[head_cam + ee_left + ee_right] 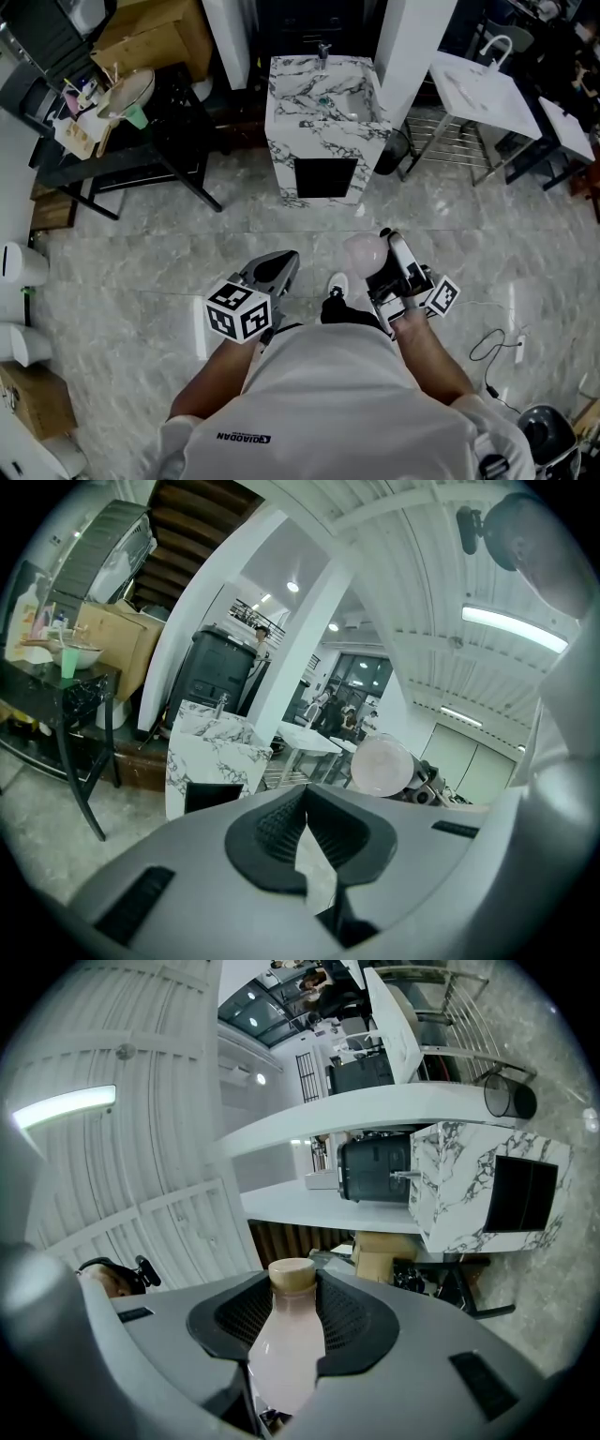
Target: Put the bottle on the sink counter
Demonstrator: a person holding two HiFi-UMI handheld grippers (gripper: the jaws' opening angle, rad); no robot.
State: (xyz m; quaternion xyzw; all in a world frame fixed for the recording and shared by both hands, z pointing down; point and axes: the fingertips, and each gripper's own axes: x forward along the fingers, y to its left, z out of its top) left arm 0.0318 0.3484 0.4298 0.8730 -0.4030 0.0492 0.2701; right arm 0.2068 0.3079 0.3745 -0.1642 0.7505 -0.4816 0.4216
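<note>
Bottle [361, 255], pale pink, sits in the right tool [390, 242] in the head view, well apart from the marble sink counter [323, 103] ahead; the left tool [284, 261] hangs just beside it. Left gripper view: its jaws are pressed together with nothing between. Right gripper view: the pads pinch the bottle by its body, tan cap [292, 1276] pointing outward.

Pink bottle [286, 1344]; black-veined white sink counter [281, 161]

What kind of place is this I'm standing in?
Likely a workshop or showroom, not a real bathroom: a marble sink unit stands alone on the floor, near a cluttered black table.
</note>
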